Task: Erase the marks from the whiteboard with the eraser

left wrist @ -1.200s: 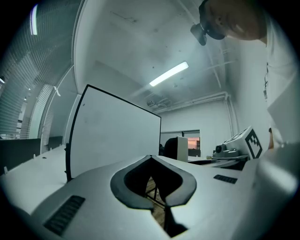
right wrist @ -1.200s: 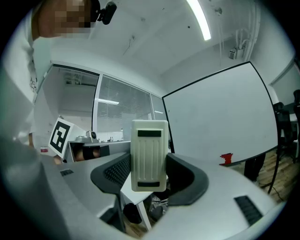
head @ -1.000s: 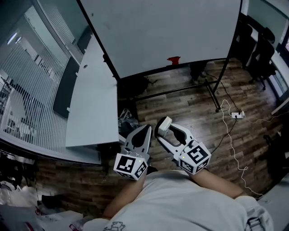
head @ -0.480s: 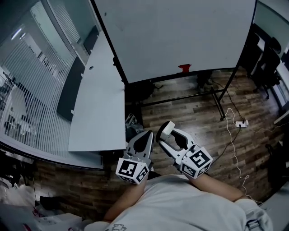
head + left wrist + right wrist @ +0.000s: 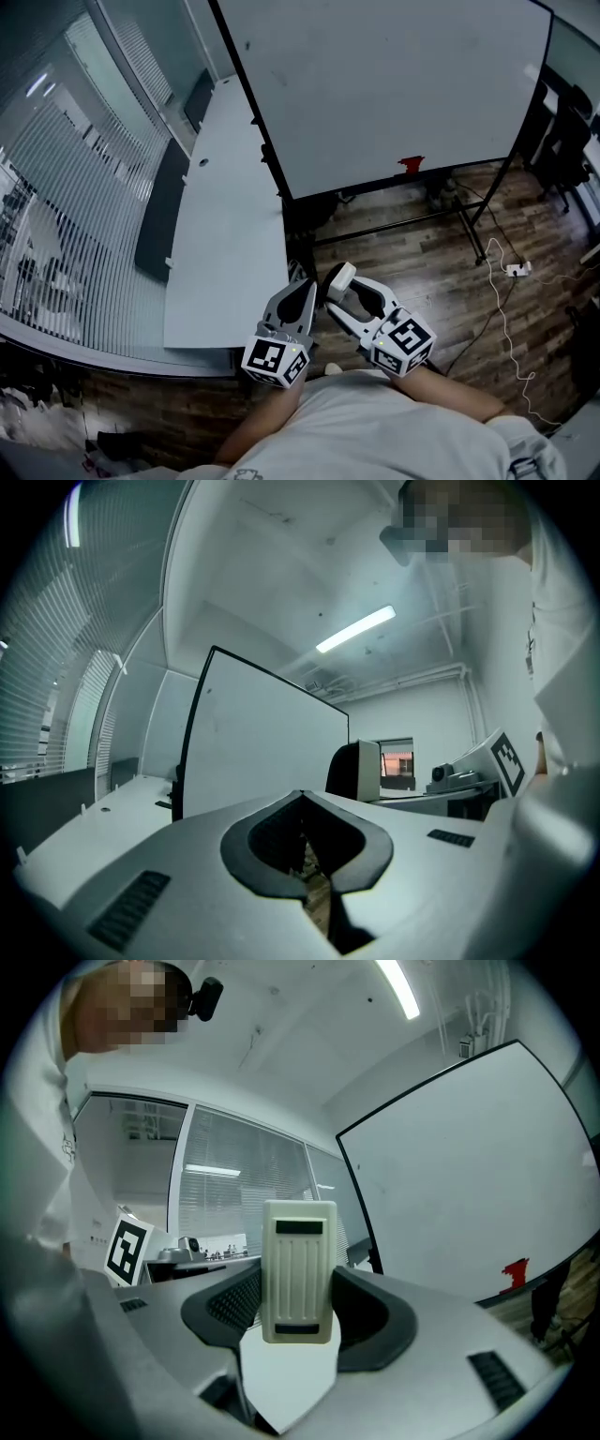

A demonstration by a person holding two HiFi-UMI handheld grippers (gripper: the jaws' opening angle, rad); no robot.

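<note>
Although the large white whiteboard in its black frame (image 5: 375, 84) fills the top of the head view, it stands well apart from both grippers, across a stretch of dark wood-plank floor (image 5: 422, 272). The step in hand therefore looks like the approach to the board, not the wiping itself. A long pale grey table (image 5: 225, 244) runs along the board's left side. The board's face looks almost blank from here. A small red thing (image 5: 411, 165) sits at its lower edge, and I cannot tell whether it is a mark or something resting on the ledge.

The right gripper (image 5: 342, 284) is held low in front of the person's body. Its jaws pinch the cream ribbed plastic eraser (image 5: 298, 1269) by its sides, and the block stands upright between them and pokes past the tips. The left gripper (image 5: 302, 291) hangs just beside it, jaws pressed together on nothing; only a sliver of floor shows through the slit.

The eraser's ribbed back faces the right gripper's camera, so the wiping face probably points forward already. To do this well, I judge that face should meet the board flat, not on an edge, with the pinch kept firm so the block does not twist under the drag. The frame is free-standing, so moderate pressure seems wise, or the board may rock.
</note>
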